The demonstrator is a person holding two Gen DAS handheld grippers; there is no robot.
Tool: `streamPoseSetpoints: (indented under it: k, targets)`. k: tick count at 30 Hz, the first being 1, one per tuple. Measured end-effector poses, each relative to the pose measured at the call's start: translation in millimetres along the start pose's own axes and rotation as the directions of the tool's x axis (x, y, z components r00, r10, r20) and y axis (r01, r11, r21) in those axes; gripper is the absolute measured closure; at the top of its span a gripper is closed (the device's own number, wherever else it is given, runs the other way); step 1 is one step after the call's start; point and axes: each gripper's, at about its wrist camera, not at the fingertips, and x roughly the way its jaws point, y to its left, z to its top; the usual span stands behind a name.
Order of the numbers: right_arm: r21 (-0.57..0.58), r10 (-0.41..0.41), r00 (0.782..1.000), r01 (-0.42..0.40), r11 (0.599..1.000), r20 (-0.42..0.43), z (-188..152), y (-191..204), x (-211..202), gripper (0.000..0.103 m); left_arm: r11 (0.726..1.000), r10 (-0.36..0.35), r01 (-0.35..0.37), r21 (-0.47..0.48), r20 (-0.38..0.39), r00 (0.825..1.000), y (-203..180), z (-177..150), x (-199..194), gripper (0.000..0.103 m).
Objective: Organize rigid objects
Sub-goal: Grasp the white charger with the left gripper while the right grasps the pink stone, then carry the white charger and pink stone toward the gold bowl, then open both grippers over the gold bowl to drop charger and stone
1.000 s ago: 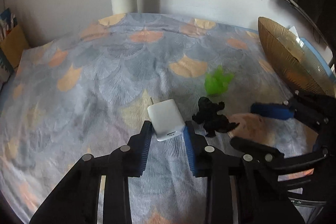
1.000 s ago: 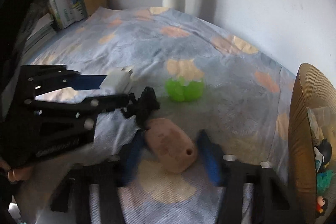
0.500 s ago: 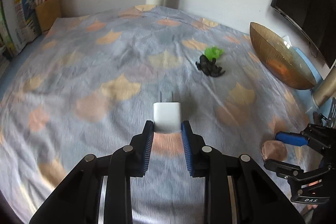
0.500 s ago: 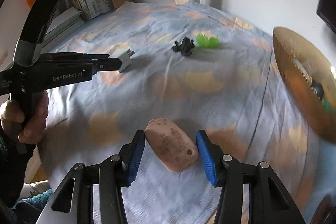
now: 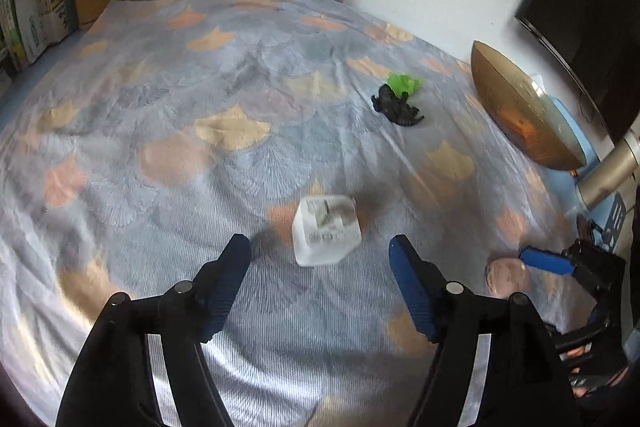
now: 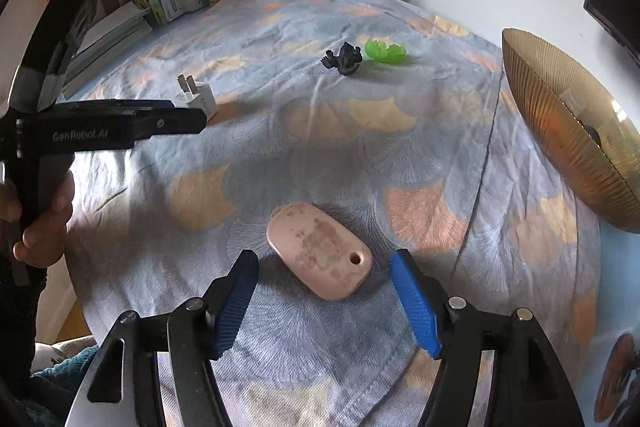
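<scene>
Two charger [image 5: 326,235] prongs, pointing up.

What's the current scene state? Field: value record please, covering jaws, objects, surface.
left gripper: jaws open, nothing held
right gripper: jaws open, nothing held
white square plug charger: on cloth, ahead of left gripper, prongs up
pink rounded flat stone-like case: on cloth, between right jaws, not gripped
black toy figure: beside green translucent toy
ribbed amber glass bowl: right edge, items inside
surface: blue fan-patterned tablecloth
</scene>
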Motion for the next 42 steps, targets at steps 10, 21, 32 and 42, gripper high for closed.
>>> streamPoseSetpoints:
  k: [10, 21, 32, 42]
  targets:
    - [-0.08, 0.022, 0.999, -0.019, 0.997, 0.042, 3, 17, 0, 0.053, 1.0, 0.014, -0.014, 0.015, 0.028, 1.0, -4, 0, 0, 0.078]
    - [-0.063, -0.011, 0.996, 0.016, 0.998, 0.091, -7, 0, -32, 0.062, 0.998, -0.023, 0.019, 0.053, 0.073, 0.997, -32, 15, -16, 0.079]
    - [0.062, -0.197, 0.95, 0.187, 0.98, 0.244, 16, -70, -114, 0.062, 0.98, -0.113, 0.082, 0.182, 0.167, 0.979, -111, 77, -33, 0.079]
    - [0.314, -0.267, 0.958, 0.223, 0.923, 0.103, 45, -181, -120, 0.062, 0.93, -0.244, 0.206, 0.303, 0.093, 0.965, -214, 125, 11, 0.079]
